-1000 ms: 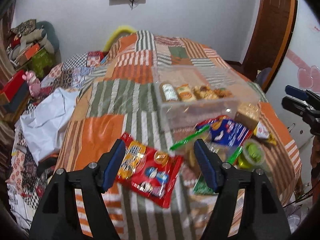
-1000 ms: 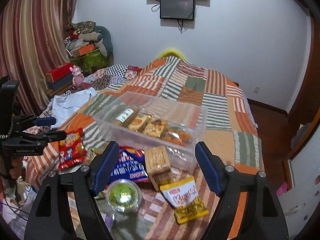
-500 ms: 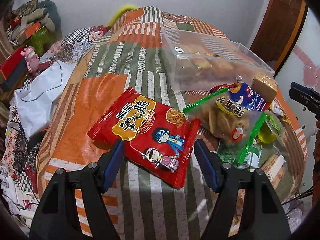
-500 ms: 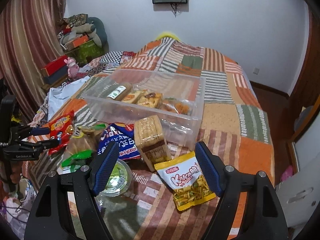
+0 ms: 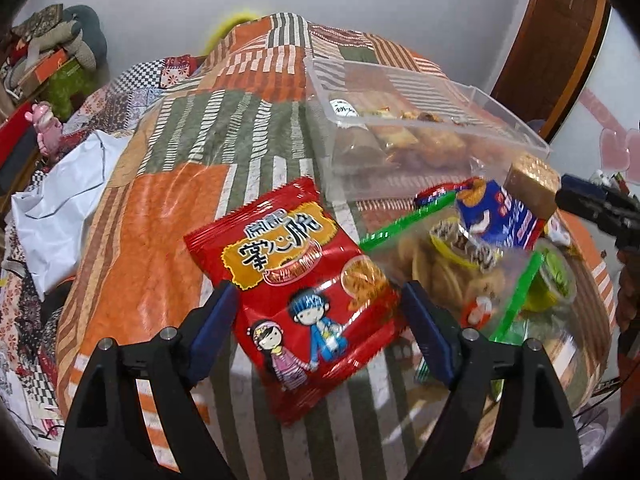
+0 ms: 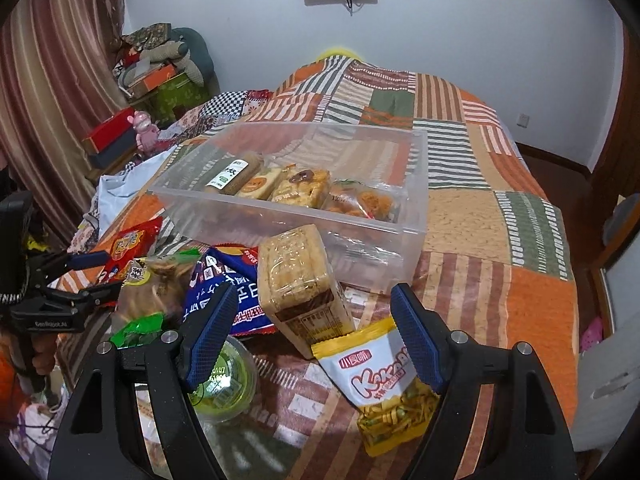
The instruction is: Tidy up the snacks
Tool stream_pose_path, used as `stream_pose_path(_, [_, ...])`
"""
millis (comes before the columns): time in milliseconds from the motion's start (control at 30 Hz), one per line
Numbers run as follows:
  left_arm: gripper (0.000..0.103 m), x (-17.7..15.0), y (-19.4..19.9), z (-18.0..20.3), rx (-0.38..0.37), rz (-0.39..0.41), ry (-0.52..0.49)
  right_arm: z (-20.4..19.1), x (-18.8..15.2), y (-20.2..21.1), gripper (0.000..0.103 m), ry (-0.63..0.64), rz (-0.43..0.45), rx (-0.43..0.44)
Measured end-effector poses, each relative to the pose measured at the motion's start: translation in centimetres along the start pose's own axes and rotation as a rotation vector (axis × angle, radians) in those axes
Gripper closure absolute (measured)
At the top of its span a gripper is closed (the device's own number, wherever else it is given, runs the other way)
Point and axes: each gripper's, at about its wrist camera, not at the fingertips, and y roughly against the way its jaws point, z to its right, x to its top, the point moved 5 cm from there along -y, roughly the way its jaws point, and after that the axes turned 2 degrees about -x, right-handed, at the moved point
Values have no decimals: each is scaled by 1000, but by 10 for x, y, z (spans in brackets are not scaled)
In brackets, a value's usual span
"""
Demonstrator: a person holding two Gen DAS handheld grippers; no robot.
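A red snack packet [image 5: 298,276] lies on the patchwork bed, its near end between the open fingers of my left gripper [image 5: 318,322]; it also shows in the right wrist view [image 6: 128,246]. A clear plastic bin [image 6: 408,216] holds several wrapped snacks. My right gripper [image 6: 312,332] is open over a wrapped cracker brick [image 6: 298,276], with a white and yellow snack pouch [image 6: 384,384] lying by its right finger. A blue packet [image 6: 230,284], a green cup [image 6: 224,384] and a clear bag with green seals [image 5: 452,272] lie between the grippers.
The bed's patchwork cover [image 6: 480,208] drops off at the near edge. White cloth [image 5: 60,200] and boxes and clutter [image 6: 116,140] lie to the left. A wooden door [image 5: 560,40] stands at the right.
My left gripper has dropped low and moved forward until its fingers straddle the red packet. My right gripper has moved down and closer over the cracker brick.
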Motion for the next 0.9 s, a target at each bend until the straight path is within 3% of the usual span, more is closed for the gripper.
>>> stream_pose_path(400, [17, 12, -18, -11, 97, 4, 6, 1, 8, -14, 29, 12, -3, -13])
stream_pose_path(533, [17, 5, -14, -20, 101, 3, 11, 0, 6, -22, 38, 16, -24, -3])
stream_pose_path(700, [14, 2, -14, -31, 90, -13, 75, 1, 1, -29, 58, -10, -45, 41])
stream_pose_path(900, [14, 1, -31, -32, 108, -33, 92, -2, 2, -26, 64, 12, -25, 26])
